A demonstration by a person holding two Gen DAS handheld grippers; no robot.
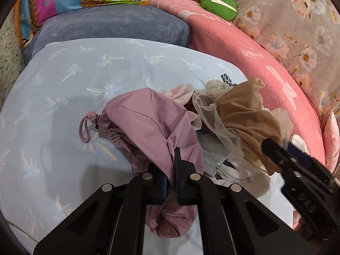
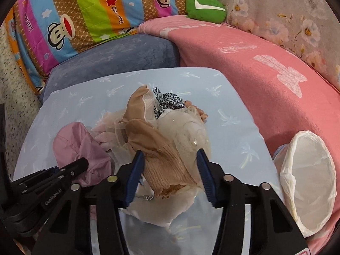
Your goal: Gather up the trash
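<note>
Mauve fabric of a drawstring pouch [image 1: 153, 125] is pinched between the closed jaws of the left gripper [image 1: 171, 170]; the pouch lies on a pale blue sheet printed with palm trees [image 1: 63, 89], its cord loop [image 1: 87, 127] trailing off to the left, and what it holds cannot be seen. The right gripper [image 2: 170, 167] sits narrowed around a heap of soft scraps [image 2: 170, 131], with a tan ribbed knit piece [image 2: 163, 170] between its blue pads [image 2: 136, 176]; whether the pads actually press on it I cannot tell. The heap rests mid-sheet, just beside the pouch: tan stocking cloth, cream netting with small pearl beads, and a scrap of black-and-white leopard print at the back. To the right of the heap, at the edge of the sheet against a pink blanket [image 2: 244, 68], stands a bin lined with a white plastic bag [image 2: 310, 178], its mouth tilted toward the camera and nothing visible inside. The blanket carries pale lettering too distorted to read. In the right wrist view, white lettering on the left gripper's black frame seems to begin "Gen". Behind lie a grey-blue cushion [image 2: 119, 57], a green plush [image 2: 205, 7], and a striped quilt with cartoon monkeys [image 2: 80, 14] bearing script that seems to begin "Dav".
</note>
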